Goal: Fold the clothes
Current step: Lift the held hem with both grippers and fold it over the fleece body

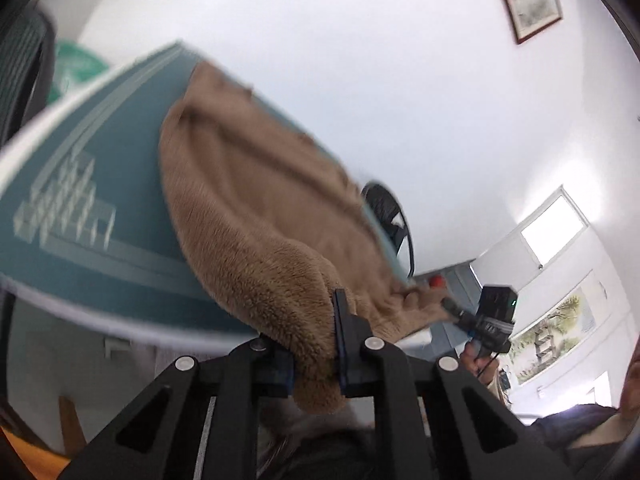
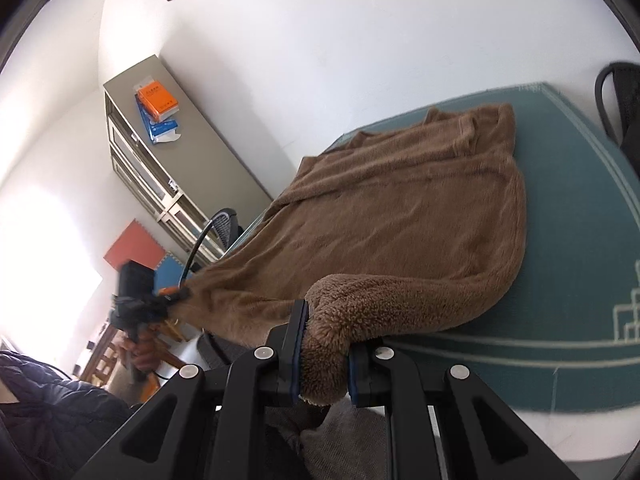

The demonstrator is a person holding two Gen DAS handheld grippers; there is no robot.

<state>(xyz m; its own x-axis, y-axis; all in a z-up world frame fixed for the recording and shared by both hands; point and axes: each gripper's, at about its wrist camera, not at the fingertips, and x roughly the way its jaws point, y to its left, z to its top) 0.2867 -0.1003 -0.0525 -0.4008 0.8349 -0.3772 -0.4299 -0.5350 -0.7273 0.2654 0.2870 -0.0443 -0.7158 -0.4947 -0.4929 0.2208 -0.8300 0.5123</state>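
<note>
While the teal mat (image 2: 580,208) is carrying most of the brown fleece garment (image 2: 400,216), both grippers are pinching its near edge.

Its bulk is lying ahead of both sets of jaws, near hem stretching side to side between them; the left gripper (image 1: 316,356) and right gripper (image 2: 322,354) are each clamping a fleece corner, equally near.

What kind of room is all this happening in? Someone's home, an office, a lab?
Probably a lived-in home or office room, not a lab. A brown fleece garment lies on a table with a teal cloth, framed pictures hang on white walls, and a grey cabinet holds tissue boxes.
</note>
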